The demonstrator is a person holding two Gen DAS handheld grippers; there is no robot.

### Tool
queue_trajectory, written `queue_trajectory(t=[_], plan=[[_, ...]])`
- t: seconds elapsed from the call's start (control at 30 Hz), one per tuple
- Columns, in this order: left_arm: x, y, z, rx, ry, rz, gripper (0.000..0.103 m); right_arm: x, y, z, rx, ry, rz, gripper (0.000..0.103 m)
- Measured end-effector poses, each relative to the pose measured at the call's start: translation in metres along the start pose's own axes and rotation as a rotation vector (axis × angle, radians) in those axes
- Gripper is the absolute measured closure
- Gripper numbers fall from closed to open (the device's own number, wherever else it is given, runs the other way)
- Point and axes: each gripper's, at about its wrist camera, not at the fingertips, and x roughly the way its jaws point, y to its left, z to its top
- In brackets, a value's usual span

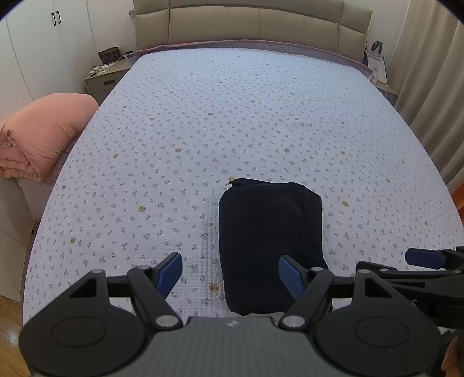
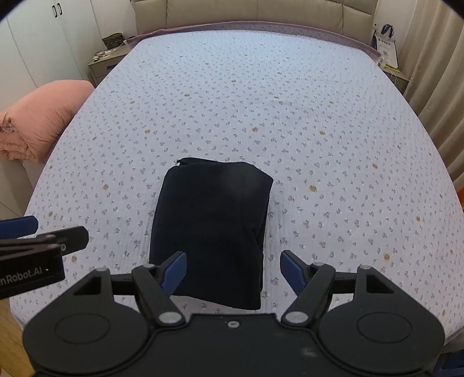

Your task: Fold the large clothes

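A dark navy garment [image 1: 268,237] lies folded into a compact rectangle on the bed near its front edge; it also shows in the right wrist view [image 2: 211,232]. My left gripper [image 1: 230,274] is open and empty, above the garment's near left corner. My right gripper [image 2: 233,271] is open and empty, above the garment's near right part. The right gripper shows at the right edge of the left wrist view [image 1: 426,261]. The left gripper shows at the left edge of the right wrist view [image 2: 34,235].
The bed [image 1: 232,116] has a pale floral quilted cover and a beige padded headboard [image 1: 252,20]. A rolled pink duvet [image 1: 37,130] lies left of the bed. A nightstand [image 1: 104,78] stands at the back left, curtains [image 1: 435,87] hang at the right.
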Motion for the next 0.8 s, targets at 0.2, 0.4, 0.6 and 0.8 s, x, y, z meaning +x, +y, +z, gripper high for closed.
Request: queue_trajectory(t=[0.2, 0.4, 0.6, 0.8], plan=[[0.0020, 0.0018, 0.0012, 0.008, -0.002, 0.004, 0.025, 0.0010, 0.0011, 0.0005, -0.001, 0.003, 0.000, 0.018], [0.0020, 0.0027, 0.0021, 0.010, -0.003, -0.003, 0.025, 0.0013, 0.0014, 0.0006, 0.001, 0.006, 0.001, 0.018], [0.0017, 0.0043, 0.0030, 0.016, -0.006, -0.009, 0.025, 0.0010, 0.0027, 0.0007, 0.001, 0.005, -0.001, 0.018], [0.0041, 0.0070, 0.0034, 0.003, 0.006, -0.020, 0.025, 0.0006, 0.0054, 0.0011, 0.006, 0.007, -0.003, 0.018]])
